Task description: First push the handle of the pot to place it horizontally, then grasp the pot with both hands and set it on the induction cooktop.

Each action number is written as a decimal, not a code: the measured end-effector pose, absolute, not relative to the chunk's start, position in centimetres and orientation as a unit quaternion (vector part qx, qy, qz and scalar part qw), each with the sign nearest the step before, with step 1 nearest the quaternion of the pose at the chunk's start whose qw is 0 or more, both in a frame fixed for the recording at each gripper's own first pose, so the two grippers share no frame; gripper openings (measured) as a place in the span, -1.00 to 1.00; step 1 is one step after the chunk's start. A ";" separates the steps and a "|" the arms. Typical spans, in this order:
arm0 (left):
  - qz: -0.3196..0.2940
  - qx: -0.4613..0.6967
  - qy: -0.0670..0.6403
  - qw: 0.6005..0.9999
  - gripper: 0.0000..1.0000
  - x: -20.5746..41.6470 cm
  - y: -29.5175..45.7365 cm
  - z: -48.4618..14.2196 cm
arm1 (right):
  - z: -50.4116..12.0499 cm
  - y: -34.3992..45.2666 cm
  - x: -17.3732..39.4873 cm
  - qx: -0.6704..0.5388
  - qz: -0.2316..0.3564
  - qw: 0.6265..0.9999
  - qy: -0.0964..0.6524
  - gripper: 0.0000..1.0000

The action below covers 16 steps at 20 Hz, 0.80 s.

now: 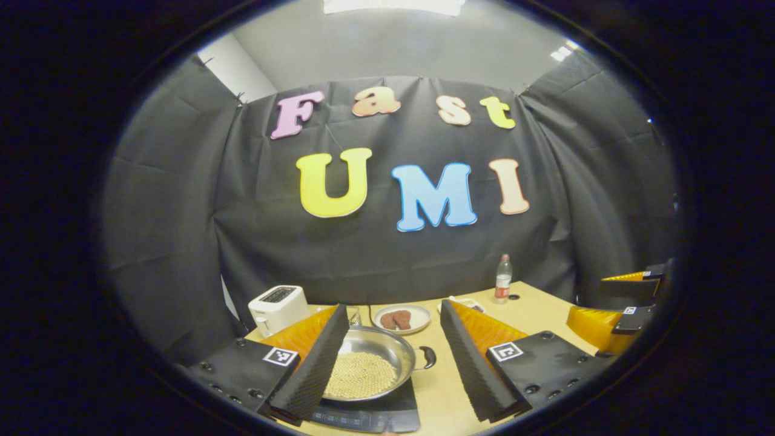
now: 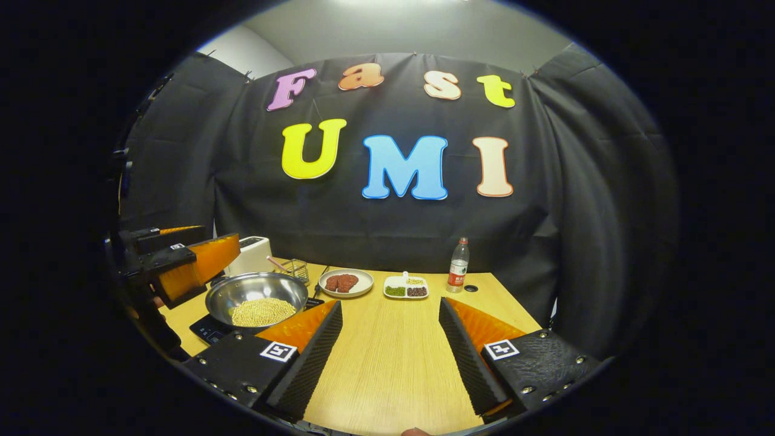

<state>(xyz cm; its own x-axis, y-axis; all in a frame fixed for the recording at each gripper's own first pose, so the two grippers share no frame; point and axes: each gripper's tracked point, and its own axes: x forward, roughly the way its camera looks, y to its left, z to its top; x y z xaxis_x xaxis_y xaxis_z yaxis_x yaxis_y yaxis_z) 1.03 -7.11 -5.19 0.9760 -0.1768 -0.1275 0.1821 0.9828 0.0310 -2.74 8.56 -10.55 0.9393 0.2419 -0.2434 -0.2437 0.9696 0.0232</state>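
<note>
On flat cooktop (image 1: 369,415), round steel pot (image 1: 387,345).

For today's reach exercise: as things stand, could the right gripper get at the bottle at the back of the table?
Probably yes. The right gripper is open and holds nothing, and bare table stretches from it to the bottle, which stands apart from the small tray.

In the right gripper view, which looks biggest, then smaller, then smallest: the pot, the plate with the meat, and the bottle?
1. Pot, clearly the biggest, though it also sits nearest the camera.
2. Plate with the meat.
3. Bottle, though it is narrow and tall, so against the plate it is a close call.
</note>
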 end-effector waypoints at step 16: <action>-0.056 0.019 -0.001 0.998 1.00 -8.9 -3.5 1.6 | -2.0 8.0 -11.4 0.025 0.113 0.993 0.036 0.94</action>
<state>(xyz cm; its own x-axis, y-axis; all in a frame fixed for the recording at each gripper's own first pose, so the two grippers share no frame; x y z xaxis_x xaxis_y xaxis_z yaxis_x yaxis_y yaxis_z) -8.89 -3.49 1.61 0.9938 -0.1113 -0.0008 0.1113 0.9931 0.0371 -11.37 7.95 -2.01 0.9721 0.2253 -0.0655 -0.2217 0.9734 0.0578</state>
